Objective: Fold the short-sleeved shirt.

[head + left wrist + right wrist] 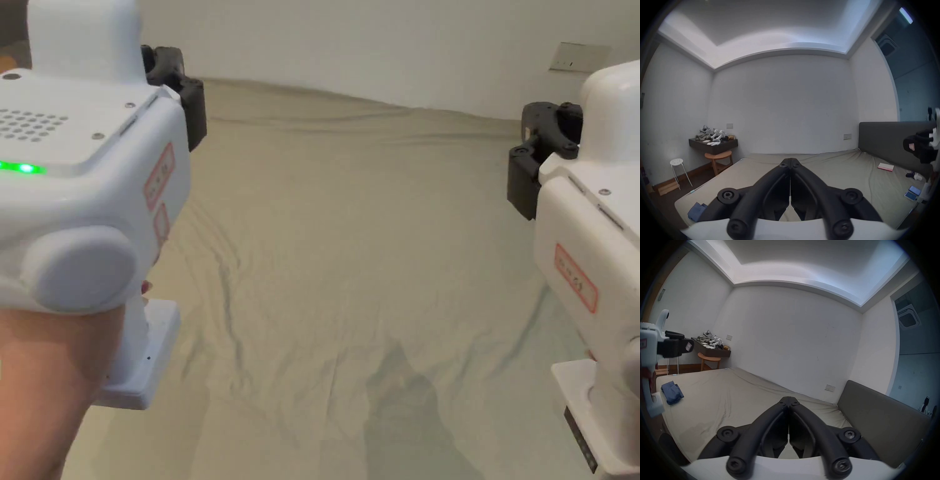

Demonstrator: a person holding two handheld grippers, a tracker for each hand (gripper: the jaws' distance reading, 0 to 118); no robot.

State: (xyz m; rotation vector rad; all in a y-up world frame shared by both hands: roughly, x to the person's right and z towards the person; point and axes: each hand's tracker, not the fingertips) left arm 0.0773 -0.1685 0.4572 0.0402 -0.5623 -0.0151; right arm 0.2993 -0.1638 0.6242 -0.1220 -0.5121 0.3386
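1. The left gripper [790, 164], white-bodied with black jaws, was held above the beige-sheeted bed [350, 250], its jaws pressed together on nothing.
2. The right gripper [789, 401], built the same, hung over the bed near the dark grey padded headboard [880, 412], its jaws likewise closed and empty.
3. The blue short-sleeved shirt [672, 392] lay bunched near the bed's foot-end corner, well apart from both grippers.
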